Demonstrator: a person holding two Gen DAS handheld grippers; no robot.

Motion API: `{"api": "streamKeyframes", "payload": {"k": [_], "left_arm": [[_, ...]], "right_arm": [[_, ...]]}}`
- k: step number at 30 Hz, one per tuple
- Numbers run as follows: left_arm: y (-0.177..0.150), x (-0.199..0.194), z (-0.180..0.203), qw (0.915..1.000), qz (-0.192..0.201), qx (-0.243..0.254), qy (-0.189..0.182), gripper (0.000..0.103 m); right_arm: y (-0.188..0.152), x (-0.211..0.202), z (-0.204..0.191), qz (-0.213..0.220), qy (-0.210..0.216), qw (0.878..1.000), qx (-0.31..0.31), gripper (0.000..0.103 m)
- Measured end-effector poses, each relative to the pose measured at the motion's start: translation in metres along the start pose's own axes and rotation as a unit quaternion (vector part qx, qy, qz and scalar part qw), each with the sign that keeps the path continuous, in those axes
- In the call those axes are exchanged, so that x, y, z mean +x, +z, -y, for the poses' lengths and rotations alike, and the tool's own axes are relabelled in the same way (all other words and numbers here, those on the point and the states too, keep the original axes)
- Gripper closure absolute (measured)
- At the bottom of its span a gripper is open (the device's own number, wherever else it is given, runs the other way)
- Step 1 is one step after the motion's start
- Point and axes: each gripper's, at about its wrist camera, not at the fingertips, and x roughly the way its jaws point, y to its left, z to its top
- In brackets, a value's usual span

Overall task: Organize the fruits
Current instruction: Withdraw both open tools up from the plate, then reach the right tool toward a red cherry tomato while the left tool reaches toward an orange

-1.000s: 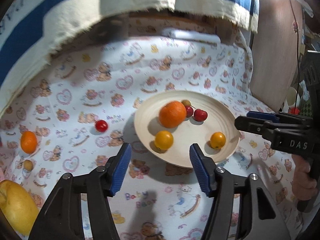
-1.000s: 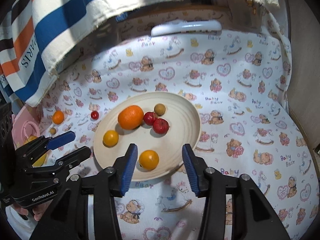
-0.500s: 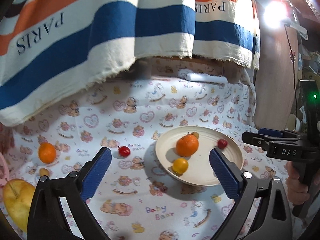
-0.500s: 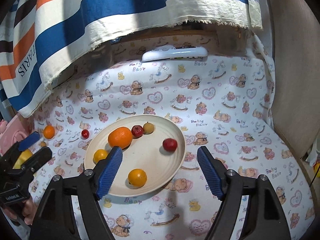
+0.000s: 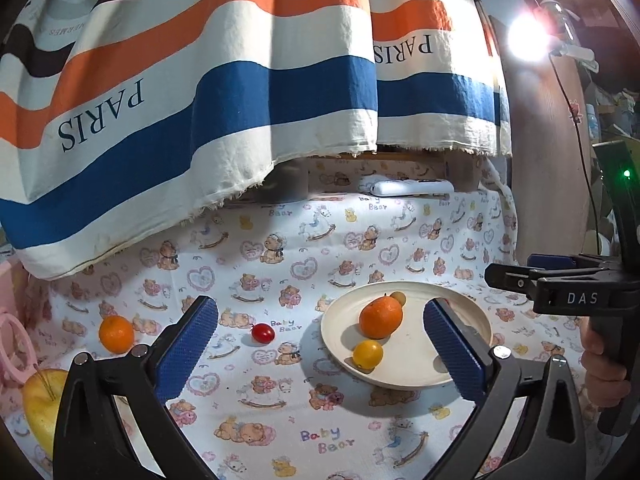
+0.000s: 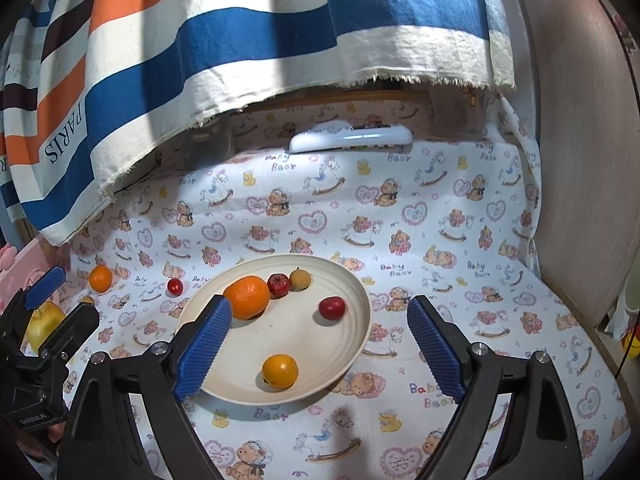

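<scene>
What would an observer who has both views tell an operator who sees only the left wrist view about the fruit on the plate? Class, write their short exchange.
Operator: On the plate I see a large orange, a yellow fruit and a brownish fruit. Any more?
Observer: Yes, a small orange fruit lies near the plate's front rim.
Operator: Any red ones on it?
Observer: Two: a dark red fruit right beside the large orange, and a red fruit lying apart from the others.
</scene>
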Motion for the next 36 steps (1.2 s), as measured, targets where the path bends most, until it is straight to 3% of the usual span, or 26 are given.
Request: {"api": "streamKeyframes", "payload": {"k": [6, 8, 10, 18, 21, 26, 33, 36], "left_arm": [[0.004, -0.007, -0.013, 0.9985, 0.038, -0.039, -0.003, 0.001], [0.005, -0.011, -0.021, 0.9963, 0.058, -0.06, -0.021, 0.001], [0.007, -0.011, -0.024, 0.996, 0.067, -0.059, 0.006, 0.001], [0.009, -0.002, -0.024, 0.9974, 0.052, -0.035, 0.036, 0.001], [0.014, -0.005, -0.03, 0.9966, 0.055, -0.035, 0.05, 0.001], [0.026, -0.01, -0.048, 0.9969, 0.031, -0.061, 0.037, 0.001], [0.037, -0.021, -0.063, 0.9955, 0.036, -0.058, 0.066, 0.001], [0.045, -0.02, -0.07, 0.997, 0.017, -0.032, 0.068, 0.001]], "right_arm": [[0.0, -0.004, -0.003, 0.037, -0.022, 0.999, -0.012, 0.012], [-0.001, -0.006, -0.001, 0.058, 0.013, 0.998, -0.02, 0.012], [-0.001, -0.008, 0.002, 0.066, 0.045, 0.997, -0.012, 0.012], [0.001, -0.014, -0.002, 0.092, 0.006, 0.995, -0.033, 0.012], [0.001, -0.014, 0.0, 0.091, 0.007, 0.995, -0.032, 0.012], [0.003, -0.014, 0.003, 0.075, 0.013, 0.997, -0.026, 0.012], [0.001, -0.017, 0.002, 0.081, 0.025, 0.996, -0.029, 0.012], [0.002, -0.02, -0.001, 0.092, 0.031, 0.995, -0.038, 0.012]]}}
